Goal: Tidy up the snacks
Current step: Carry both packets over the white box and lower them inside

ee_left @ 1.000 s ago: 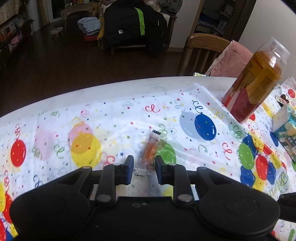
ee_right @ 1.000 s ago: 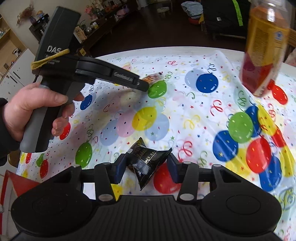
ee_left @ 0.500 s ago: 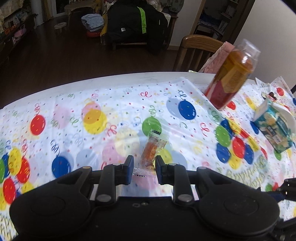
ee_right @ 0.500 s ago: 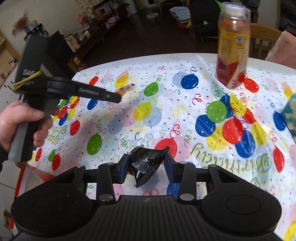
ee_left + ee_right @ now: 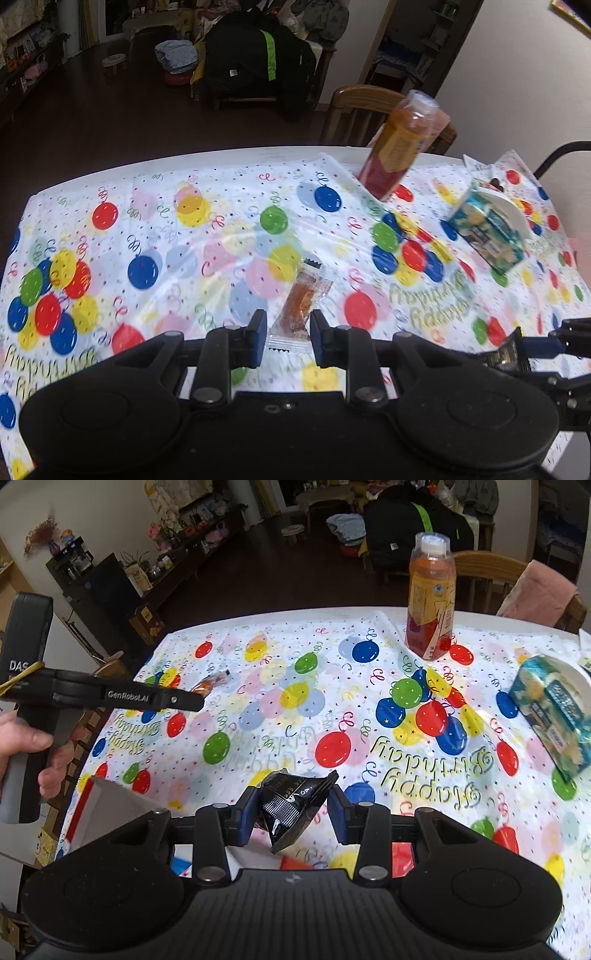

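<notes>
Orange clear-wrapped snack [image 5: 301, 301] pinched in left gripper [image 5: 287, 338] | crumpled black packet [image 5: 291, 805] clamped in right gripper [image 5: 291, 818] | "Happy Birthday" tablecloth [image 5: 424, 771], lower frame

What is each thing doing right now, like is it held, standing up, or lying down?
left gripper: shut on the orange snack packet, lifted.
right gripper: shut on the black snack packet, lifted.
drink bottle: upright, cap on.
blue patterned box: lying on the tablecloth.
red and white box: near table edge, open or not unclear.
</notes>
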A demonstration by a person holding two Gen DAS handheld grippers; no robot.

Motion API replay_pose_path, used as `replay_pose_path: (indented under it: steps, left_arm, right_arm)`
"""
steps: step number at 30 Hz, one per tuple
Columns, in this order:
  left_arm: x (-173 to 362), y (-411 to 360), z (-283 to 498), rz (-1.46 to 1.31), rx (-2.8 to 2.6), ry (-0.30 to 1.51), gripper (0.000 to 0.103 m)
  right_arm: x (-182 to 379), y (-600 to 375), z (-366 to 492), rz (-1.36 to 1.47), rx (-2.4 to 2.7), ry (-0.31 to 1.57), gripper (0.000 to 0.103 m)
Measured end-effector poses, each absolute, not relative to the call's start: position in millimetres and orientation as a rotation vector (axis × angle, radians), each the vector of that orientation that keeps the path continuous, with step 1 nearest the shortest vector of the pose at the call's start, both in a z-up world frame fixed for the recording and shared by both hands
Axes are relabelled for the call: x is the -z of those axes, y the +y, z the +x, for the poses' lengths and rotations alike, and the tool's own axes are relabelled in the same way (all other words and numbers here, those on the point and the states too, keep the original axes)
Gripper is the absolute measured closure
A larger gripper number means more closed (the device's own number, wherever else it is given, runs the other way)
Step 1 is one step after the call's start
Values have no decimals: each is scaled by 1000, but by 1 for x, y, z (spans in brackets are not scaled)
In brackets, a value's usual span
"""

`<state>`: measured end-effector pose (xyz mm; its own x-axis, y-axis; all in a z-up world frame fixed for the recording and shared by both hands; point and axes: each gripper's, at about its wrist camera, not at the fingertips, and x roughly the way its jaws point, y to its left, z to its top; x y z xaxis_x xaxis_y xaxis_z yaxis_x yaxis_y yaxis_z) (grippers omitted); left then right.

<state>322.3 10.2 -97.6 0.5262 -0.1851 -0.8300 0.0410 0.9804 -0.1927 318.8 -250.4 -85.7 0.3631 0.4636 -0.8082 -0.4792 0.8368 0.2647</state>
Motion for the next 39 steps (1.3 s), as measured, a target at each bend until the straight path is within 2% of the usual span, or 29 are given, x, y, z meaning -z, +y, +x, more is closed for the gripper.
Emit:
replay_pose_path:
  steps: [9,19,39]
  left_arm:
    - [70,5,255,-147,193,967,81]
    - [69,3,184,-152,221,982,81]
    - [117,10,118,-206,192,1070,81]
  right_arm:
    - [60,-247,264,-16,-602,995,64]
    - [55,-234,213,-15,-596,984,64]
    - [114,-198,174,-50,-557,1021,64]
